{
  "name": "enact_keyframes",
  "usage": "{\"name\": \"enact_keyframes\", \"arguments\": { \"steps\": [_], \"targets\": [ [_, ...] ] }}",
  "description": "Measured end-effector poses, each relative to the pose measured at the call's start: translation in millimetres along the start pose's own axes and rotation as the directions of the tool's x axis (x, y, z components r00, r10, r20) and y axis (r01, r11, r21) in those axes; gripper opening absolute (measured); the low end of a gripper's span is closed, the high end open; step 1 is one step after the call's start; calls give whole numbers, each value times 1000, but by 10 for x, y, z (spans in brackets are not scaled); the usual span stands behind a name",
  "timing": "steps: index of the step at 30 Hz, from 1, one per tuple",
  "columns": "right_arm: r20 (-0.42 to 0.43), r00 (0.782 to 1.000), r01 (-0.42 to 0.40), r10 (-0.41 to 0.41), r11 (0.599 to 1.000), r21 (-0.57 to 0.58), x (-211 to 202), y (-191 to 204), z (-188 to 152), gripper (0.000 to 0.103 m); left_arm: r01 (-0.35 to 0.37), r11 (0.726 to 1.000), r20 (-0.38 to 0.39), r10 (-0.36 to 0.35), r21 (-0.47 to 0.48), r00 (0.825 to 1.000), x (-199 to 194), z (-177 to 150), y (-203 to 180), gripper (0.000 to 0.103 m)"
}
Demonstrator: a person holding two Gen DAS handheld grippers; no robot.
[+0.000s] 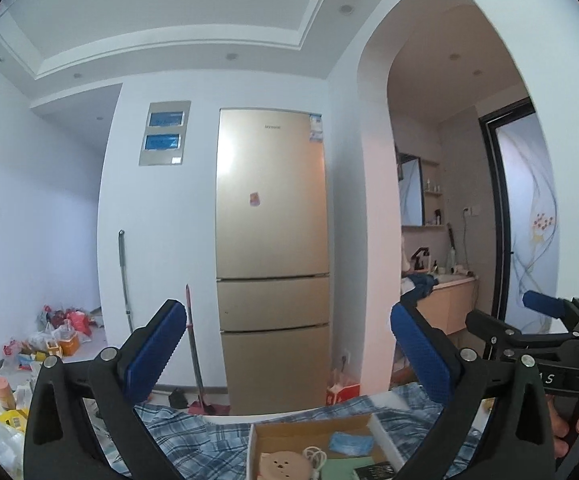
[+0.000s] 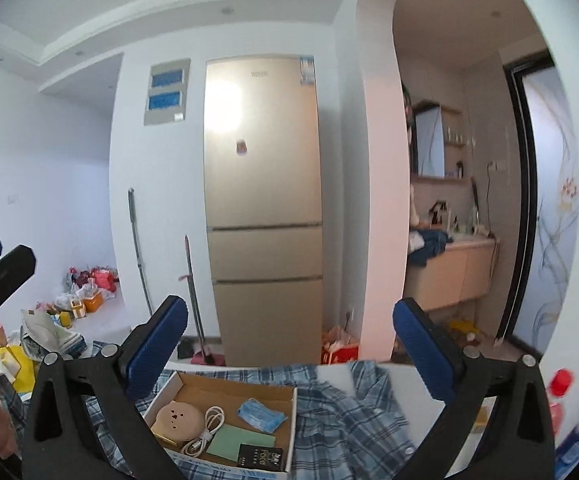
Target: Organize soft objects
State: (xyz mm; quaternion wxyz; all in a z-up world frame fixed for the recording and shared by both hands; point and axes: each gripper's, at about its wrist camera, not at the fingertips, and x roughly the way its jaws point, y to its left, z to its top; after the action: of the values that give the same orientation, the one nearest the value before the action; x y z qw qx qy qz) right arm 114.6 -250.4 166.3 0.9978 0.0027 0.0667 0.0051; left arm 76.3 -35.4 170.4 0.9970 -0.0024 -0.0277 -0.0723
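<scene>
Both claws, left claw [image 1: 283,354] and right claw [image 2: 289,352], wide open, empty, raised above plaid shirt [image 2: 353,412] crumpled beside cardboard box [image 2: 225,388]; light, limp, pinch collar or shoulder seam.

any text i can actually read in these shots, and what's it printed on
"Face": black packet in the cardboard box.
"S", after a cut-off character: body of the right gripper.
Fridge brand and door stickers: too blurred.
Blue wall panels: unreadable.
</scene>
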Motion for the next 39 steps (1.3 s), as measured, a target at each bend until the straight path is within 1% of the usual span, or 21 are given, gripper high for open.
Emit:
{"name": "enact_keyframes", "arguments": {
  "steps": [2,3,5,7,9,10,11,13,15,17,18,19,21,24,26,28,30,33,39],
  "targets": [
    [40,999,10,-10,1000,-1,-211,-10,48,103,1,1000,26,-1,0,1000,-170,36,-30,103],
    [59,998,8,-9,1000,5,-316,-16,62,103,-8,1000,57,8,4,998,-309,49,-46,103],
    [81,997,1,-2,1000,15,-475,-26,75,103,-11,1000,94,9,12,996,-508,54,-49,103],
    [99,995,-10,8,1000,19,-623,-38,56,103,-15,1000,105,14,7,994,-697,41,-31,103],
    [110,994,-25,24,1000,7,-716,-42,-1,103,-10,1000,107,9,10,994,-839,-2,-8,103],
    [109,994,-18,18,1000,6,-742,-36,-48,103,-16,1000,106,15,10,994,-879,-19,5,103],
    [104,995,-14,12,1000,12,-755,-37,-95,103,-19,1000,104,18,7,994,-927,-44,23,103],
    [93,995,-39,37,999,25,-785,-54,-188,103,-17,1000,94,17,-2,995,-1000,-104,51,103],
    [84,995,-46,44,999,27,-815,-56,-282,103,-22,1000,83,23,-9,996,-1052,-176,89,103],
    [89,996,-17,16,1000,9,-869,-28,-364,103,-37,999,79,37,-10,996,-1090,-259,105,103],
    [93,995,24,-23,1000,-7,-893,-4,-416,103,-43,999,75,43,-5,996,-1104,-326,108,103],
    [95,994,48,-46,999,-19,-904,9,-454,103,-45,999,68,45,-2,997,-1106,-381,108,103],
    [95,994,49,-46,998,-30,-924,25,-544,103,-47,999,50,47,-7,998,-1087,-488,120,103],
    [64,997,35,-33,999,-22,-906,27,-694,103,-40,999,5,40,-34,999,-1041,-670,173,103],
    [36,998,44,-43,999,-27,-868,41,-801,103,-39,999,-26,38,-33,999,-995,-779,196,103],
    [-18,998,56,-56,998,-42,-813,58,-922,103,-42,999,-53,41,-30,998,-967,-917,212,103],
    [-97,992,75,-80,996,-56,-722,56,-1048,103,-47,999,-68,45,-25,997,-957,-1060,233,103],
    [-162,985,55,-61,998,-36,-634,-6,-1208,103,-49,999,-85,48,-12,995,-934,-1220,268,103],
    [-228,973,28,-32,999,-22,-574,-35,-1457,103,-48,999,-148,46,-12,988,-814,-1429,248,103]
  ]
}}
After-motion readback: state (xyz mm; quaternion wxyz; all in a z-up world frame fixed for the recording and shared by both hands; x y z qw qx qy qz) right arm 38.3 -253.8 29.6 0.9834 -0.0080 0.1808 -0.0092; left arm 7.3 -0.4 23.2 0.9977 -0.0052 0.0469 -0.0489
